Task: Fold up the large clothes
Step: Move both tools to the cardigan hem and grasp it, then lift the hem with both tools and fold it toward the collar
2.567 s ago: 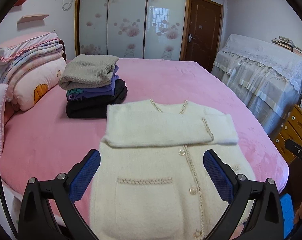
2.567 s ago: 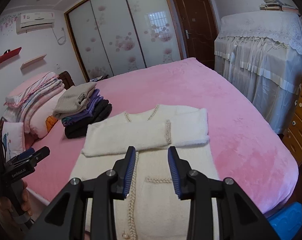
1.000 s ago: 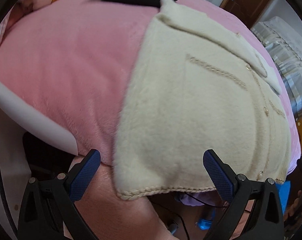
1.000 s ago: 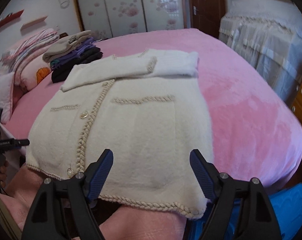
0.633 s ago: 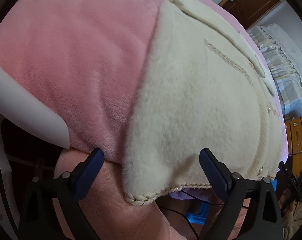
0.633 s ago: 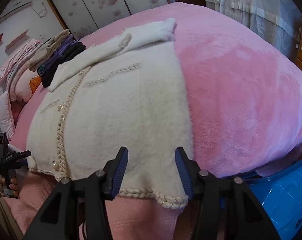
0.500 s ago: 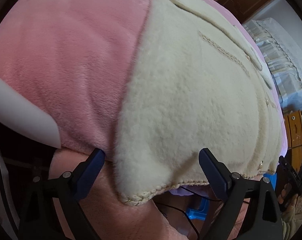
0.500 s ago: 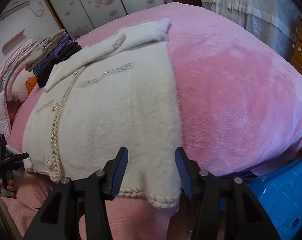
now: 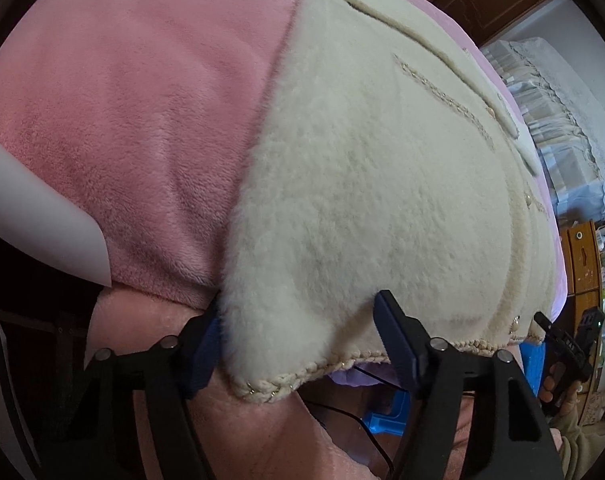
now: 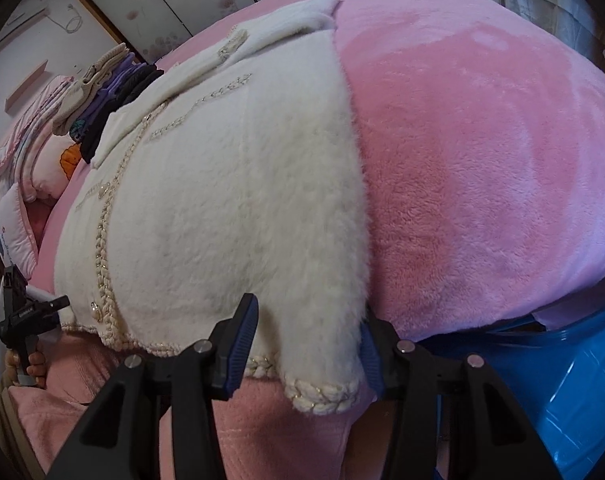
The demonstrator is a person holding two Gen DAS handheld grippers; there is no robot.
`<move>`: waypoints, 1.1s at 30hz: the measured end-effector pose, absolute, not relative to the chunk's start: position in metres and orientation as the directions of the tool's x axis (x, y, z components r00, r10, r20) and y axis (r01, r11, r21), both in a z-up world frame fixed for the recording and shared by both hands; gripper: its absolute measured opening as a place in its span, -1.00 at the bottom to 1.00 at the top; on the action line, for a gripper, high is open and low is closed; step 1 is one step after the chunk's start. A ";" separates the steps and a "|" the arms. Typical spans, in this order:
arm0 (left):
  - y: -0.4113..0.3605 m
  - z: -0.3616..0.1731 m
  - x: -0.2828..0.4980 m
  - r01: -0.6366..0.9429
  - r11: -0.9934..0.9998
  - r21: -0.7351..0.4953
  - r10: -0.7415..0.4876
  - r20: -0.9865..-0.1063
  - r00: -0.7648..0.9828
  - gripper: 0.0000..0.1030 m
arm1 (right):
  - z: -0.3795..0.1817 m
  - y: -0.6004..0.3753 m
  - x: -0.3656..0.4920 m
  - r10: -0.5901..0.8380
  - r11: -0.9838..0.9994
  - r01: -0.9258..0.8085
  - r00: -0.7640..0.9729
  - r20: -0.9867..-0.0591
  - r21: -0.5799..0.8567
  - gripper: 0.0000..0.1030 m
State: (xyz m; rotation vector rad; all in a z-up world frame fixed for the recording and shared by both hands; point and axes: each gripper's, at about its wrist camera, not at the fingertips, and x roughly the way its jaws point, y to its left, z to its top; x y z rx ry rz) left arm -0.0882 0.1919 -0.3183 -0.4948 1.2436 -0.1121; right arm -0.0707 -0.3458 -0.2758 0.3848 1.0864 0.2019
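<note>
A cream fuzzy cardigan (image 9: 382, 168) with braided trim lies on the pink bed, sleeves folded across its chest, hem hanging over the near edge. My left gripper (image 9: 298, 344) is open, its jaws straddling the hem's left corner, the fabric between them. In the right wrist view the cardigan (image 10: 238, 200) fills the middle. My right gripper (image 10: 306, 340) is open around the hem's right corner, its right finger partly hidden behind the fabric.
The pink blanket (image 9: 122, 100) covers the bed (image 10: 482, 160). A stack of folded clothes (image 10: 102, 92) and pillows (image 10: 30, 168) sit at the far left. A blue plastic bin (image 10: 574, 368) stands at the right of the bed. A wooden dresser (image 9: 582, 256) is at the right.
Both grippers have dropped to the bed's near edge and moved onto the hem corners. The left jaws have narrowed around the left corner. The right jaws first narrowed, then widened again around the right corner.
</note>
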 end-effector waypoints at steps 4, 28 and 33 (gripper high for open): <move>0.185 -0.317 -0.087 -0.166 0.914 -0.370 -0.308 -0.900 0.309 0.08 | -0.275 -0.347 -0.066 0.361 0.910 0.015 0.461 -0.810 0.415 -0.48; 0.179 -0.123 0.034 -0.122 0.730 -0.672 -0.461 -0.617 0.638 -0.88 | -0.098 -0.340 0.017 0.572 0.731 -0.241 0.727 -0.380 0.638 -0.88; 0.200 -0.106 0.127 -0.201 0.747 -0.634 -0.340 -0.623 0.704 -0.87 | -0.074 -0.351 0.099 0.492 0.752 -0.183 0.796 -0.354 0.633 -0.88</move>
